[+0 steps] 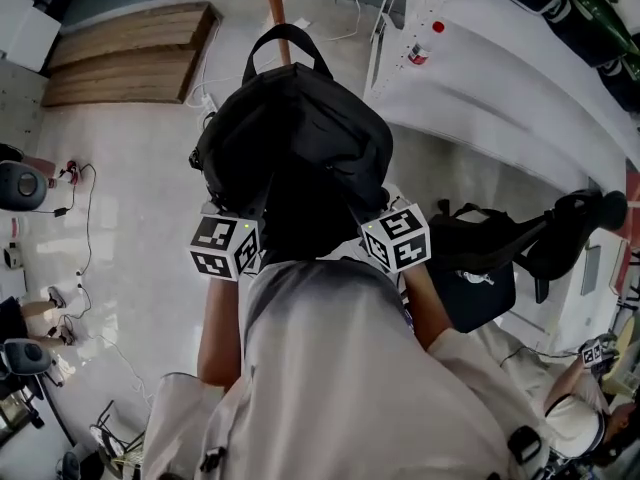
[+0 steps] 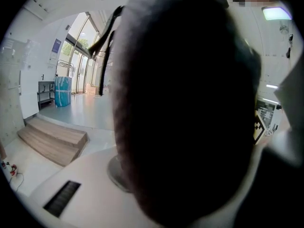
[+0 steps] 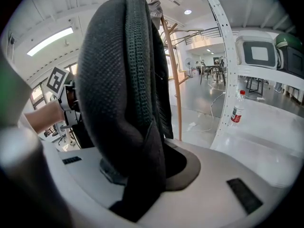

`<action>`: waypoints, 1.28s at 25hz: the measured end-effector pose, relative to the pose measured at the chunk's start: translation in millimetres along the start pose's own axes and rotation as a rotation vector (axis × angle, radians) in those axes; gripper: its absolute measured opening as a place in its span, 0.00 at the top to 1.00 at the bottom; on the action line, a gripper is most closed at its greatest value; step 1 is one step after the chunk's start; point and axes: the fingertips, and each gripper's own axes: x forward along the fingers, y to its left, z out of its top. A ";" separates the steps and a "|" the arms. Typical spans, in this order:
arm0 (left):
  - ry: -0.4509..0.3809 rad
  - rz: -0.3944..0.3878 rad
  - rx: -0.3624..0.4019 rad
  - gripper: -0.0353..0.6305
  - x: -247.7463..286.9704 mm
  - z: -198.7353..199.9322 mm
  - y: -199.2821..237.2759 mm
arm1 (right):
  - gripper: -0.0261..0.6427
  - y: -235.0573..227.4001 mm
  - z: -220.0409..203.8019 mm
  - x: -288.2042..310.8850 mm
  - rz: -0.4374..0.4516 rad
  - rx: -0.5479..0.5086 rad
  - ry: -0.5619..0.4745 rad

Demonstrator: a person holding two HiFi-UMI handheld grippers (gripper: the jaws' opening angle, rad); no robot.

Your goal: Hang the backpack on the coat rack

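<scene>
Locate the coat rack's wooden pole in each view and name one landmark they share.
Head view: coat rack pole, top centre, beyond the backpack.
Left gripper view: not visible; the backpack fills the frame.
Right gripper view: the pole stands just right of centre, behind the backpack.
Shared landmark: the backpack.

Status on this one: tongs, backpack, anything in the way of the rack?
Both shut on backpack: left tongs, right tongs. Bag held up before coat rack pole, not yet hung. Nothing seen between them.
</scene>
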 end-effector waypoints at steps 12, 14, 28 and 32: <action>0.010 -0.079 0.008 0.82 18.1 6.1 67.6 | 0.79 11.7 27.3 55.8 -0.070 0.042 0.012; 0.011 -0.089 0.009 0.82 20.6 6.2 77.5 | 0.79 13.9 30.3 64.5 -0.079 0.049 0.014; 0.038 -0.127 0.006 0.82 43.4 -2.8 114.4 | 0.79 12.0 33.8 103.2 -0.105 0.094 0.041; 0.058 -0.140 -0.003 0.82 62.3 -11.1 113.3 | 0.79 -2.8 25.2 109.1 -0.104 0.112 0.058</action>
